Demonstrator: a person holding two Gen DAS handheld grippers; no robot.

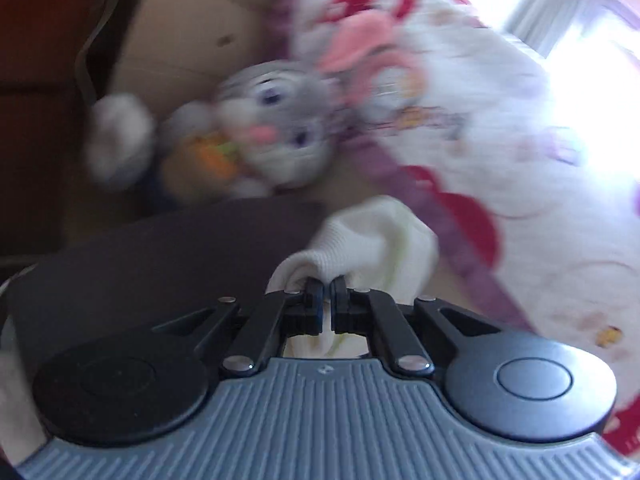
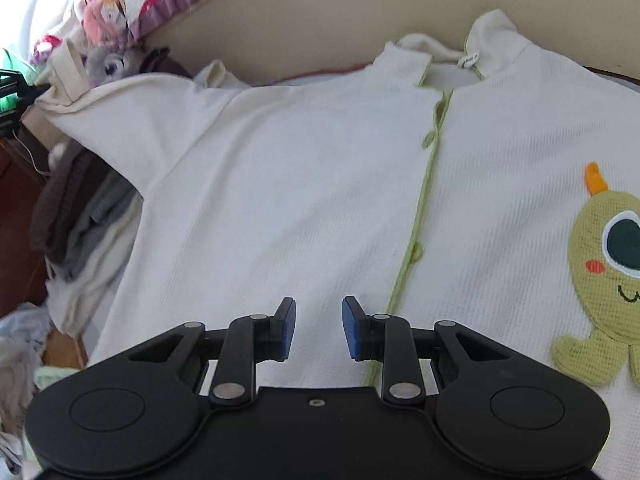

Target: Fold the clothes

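Note:
A cream waffle-knit baby garment [image 2: 280, 180] lies spread out front up, with a green-trimmed placket [image 2: 424, 200] and a green one-eyed monster patch [image 2: 604, 272]. In the left wrist view my left gripper [image 1: 326, 284] is shut on a bunched end of the cream sleeve [image 1: 372, 236]. The right wrist view shows that sleeve [image 2: 132, 108] pulled out taut to the left, toward the left gripper [image 2: 24, 94] at the frame edge. My right gripper [image 2: 319, 312] hovers open over the garment's lower front, just left of the placket, with nothing between its blue pads.
A grey stuffed rabbit [image 1: 276, 120] lies against a white quilt with red and purple print [image 1: 460, 100]. A pile of grey and brown folded clothes [image 2: 80, 220] sits left of the garment. Beige bedding [image 2: 360, 8] lies beyond the collar. The left wrist view is motion-blurred.

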